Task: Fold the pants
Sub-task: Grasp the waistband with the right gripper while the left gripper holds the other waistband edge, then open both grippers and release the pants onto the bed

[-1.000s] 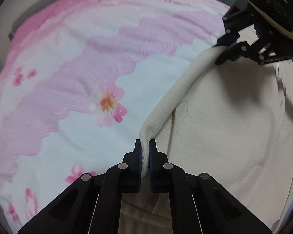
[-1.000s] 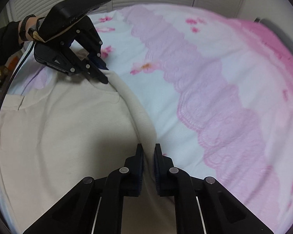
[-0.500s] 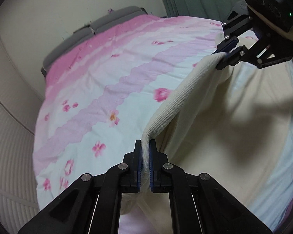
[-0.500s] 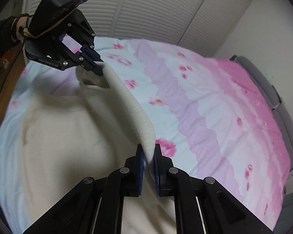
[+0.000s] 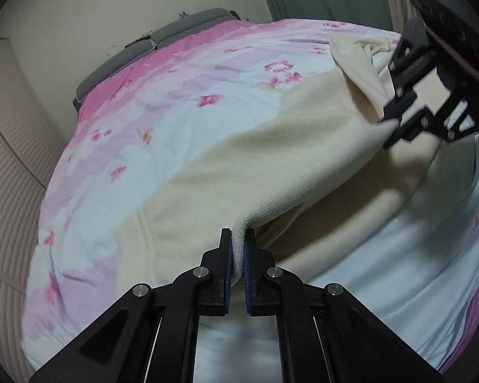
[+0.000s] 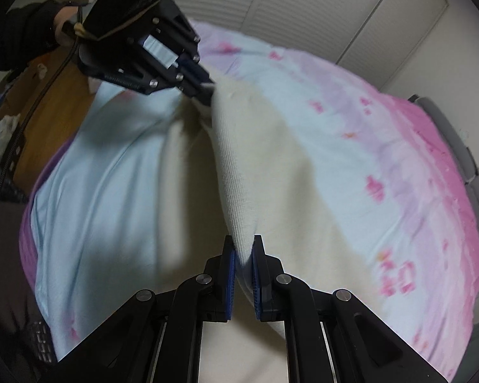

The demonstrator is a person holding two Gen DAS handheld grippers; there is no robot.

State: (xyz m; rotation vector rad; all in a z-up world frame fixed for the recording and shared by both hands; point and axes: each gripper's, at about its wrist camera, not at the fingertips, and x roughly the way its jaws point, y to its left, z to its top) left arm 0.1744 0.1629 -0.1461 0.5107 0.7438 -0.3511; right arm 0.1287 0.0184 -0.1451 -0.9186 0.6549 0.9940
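Both grippers' jaws stay clamped on the pants [image 5: 271, 166], now carried over the bedspread [image 5: 163, 134].

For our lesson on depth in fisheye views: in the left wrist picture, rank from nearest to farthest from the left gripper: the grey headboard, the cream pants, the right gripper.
1. Cream pants: pinched between the left gripper fingers, at centre.
2. Right gripper: upper right, holding the same raised edge further along.
3. Grey headboard: upper left, at the far end of the floral bed.
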